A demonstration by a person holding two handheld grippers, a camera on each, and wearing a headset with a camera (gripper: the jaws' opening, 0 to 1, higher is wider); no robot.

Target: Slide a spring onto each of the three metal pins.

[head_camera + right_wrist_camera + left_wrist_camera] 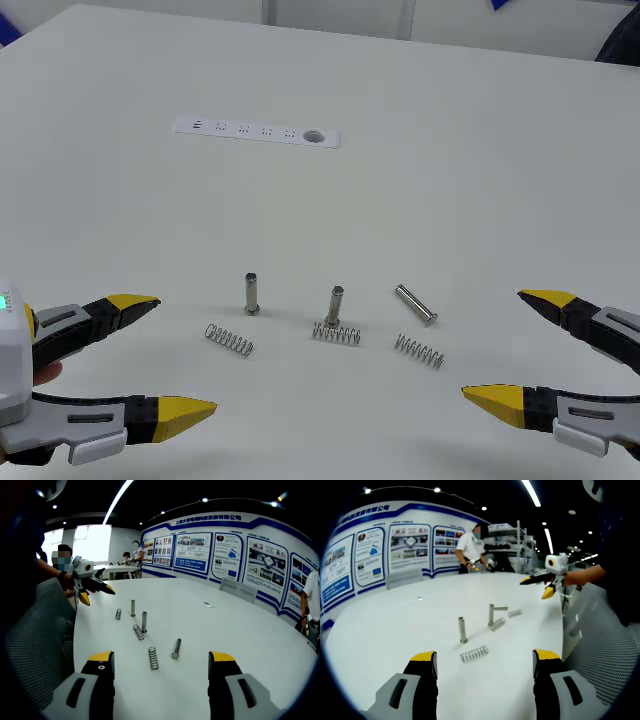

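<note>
Two metal pins [250, 293] [335, 305] stand upright on the white table, and a third pin [415, 305] lies flat to their right. In front of each pin lies a loose spring: left [229, 340], middle [336, 334], right [418, 351]. My left gripper [187, 353] hovers open at the near left, well short of the left spring [474, 653]. Over at the near right my right gripper [492, 344] is open too, with the right spring [153, 658] and the lying pin [176, 648] ahead of its jaws. Neither holds anything.
A white power strip [256, 131] is set into the table [450, 180] farther back. A mesh chair [35, 630] is at the near table edge. A person [472, 547] stands beyond the far side.
</note>
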